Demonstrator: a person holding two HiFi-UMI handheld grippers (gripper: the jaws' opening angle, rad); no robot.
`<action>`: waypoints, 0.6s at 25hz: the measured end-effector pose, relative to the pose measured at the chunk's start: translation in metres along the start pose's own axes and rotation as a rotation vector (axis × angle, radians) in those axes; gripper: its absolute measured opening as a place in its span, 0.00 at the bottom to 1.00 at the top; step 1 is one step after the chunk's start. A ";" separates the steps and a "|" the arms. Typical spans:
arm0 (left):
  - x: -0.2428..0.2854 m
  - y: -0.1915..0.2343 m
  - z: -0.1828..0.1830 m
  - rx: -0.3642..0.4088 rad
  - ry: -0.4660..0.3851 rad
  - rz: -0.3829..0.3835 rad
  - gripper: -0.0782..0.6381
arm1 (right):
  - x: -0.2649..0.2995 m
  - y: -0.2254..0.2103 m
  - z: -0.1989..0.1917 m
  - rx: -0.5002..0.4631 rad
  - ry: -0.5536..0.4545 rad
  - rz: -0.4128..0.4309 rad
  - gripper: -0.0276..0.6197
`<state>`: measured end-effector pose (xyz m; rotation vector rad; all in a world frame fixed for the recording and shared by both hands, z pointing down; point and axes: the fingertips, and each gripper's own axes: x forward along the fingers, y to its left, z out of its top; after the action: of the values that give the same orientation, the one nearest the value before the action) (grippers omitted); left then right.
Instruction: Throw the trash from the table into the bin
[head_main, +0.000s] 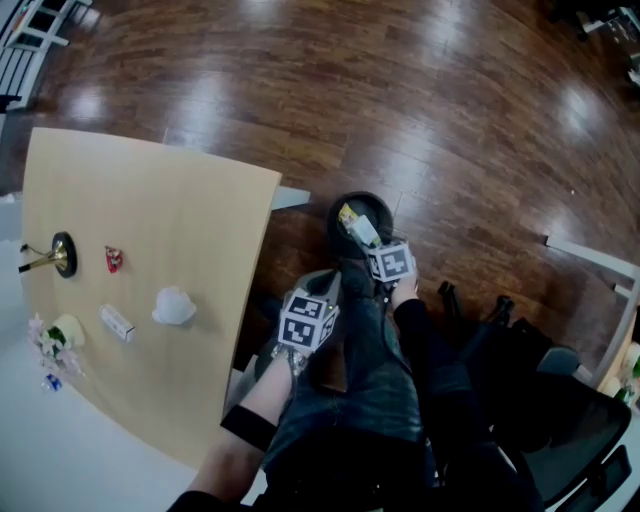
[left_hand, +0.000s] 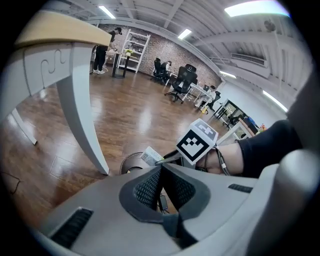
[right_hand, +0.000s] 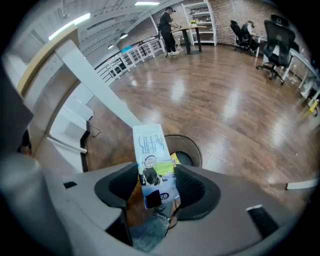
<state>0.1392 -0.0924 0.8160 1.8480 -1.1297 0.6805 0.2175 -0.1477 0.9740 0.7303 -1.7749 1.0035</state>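
A white and blue milk carton (right_hand: 151, 150) stands upright between the pads of my right gripper (right_hand: 156, 172), which is shut on it. It hangs just above a round black bin (right_hand: 194, 150) on the wood floor, and a yellow piece (right_hand: 174, 159) lies inside the bin. In the head view the carton (head_main: 362, 230) is over the bin (head_main: 345, 240), beside the table's corner. My left gripper (left_hand: 161, 165) is shut with nothing in it and hovers close to the right one. A red wrapper (head_main: 114, 259), a white crumpled piece (head_main: 174, 306) and a small white box (head_main: 117, 323) lie on the table (head_main: 200, 230).
A white table leg (left_hand: 82, 115) stands just left of the bin. On the table's far left sit a black round object with a gold handle (head_main: 62, 254) and flowers (head_main: 48, 350). A black office chair (head_main: 570, 420) is at the lower right. People stand by distant shelves.
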 end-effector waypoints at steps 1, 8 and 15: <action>0.002 0.000 -0.002 -0.015 -0.002 0.000 0.11 | 0.006 -0.005 -0.001 0.010 0.003 -0.005 0.44; 0.007 -0.009 -0.013 -0.038 -0.010 -0.010 0.11 | 0.011 -0.007 -0.002 0.048 -0.002 0.000 0.60; -0.006 -0.022 -0.009 -0.049 -0.001 -0.017 0.11 | -0.019 0.004 0.002 0.040 -0.058 0.021 0.60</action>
<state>0.1563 -0.0768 0.8073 1.8141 -1.1209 0.6371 0.2205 -0.1469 0.9550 0.7741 -1.8197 1.0434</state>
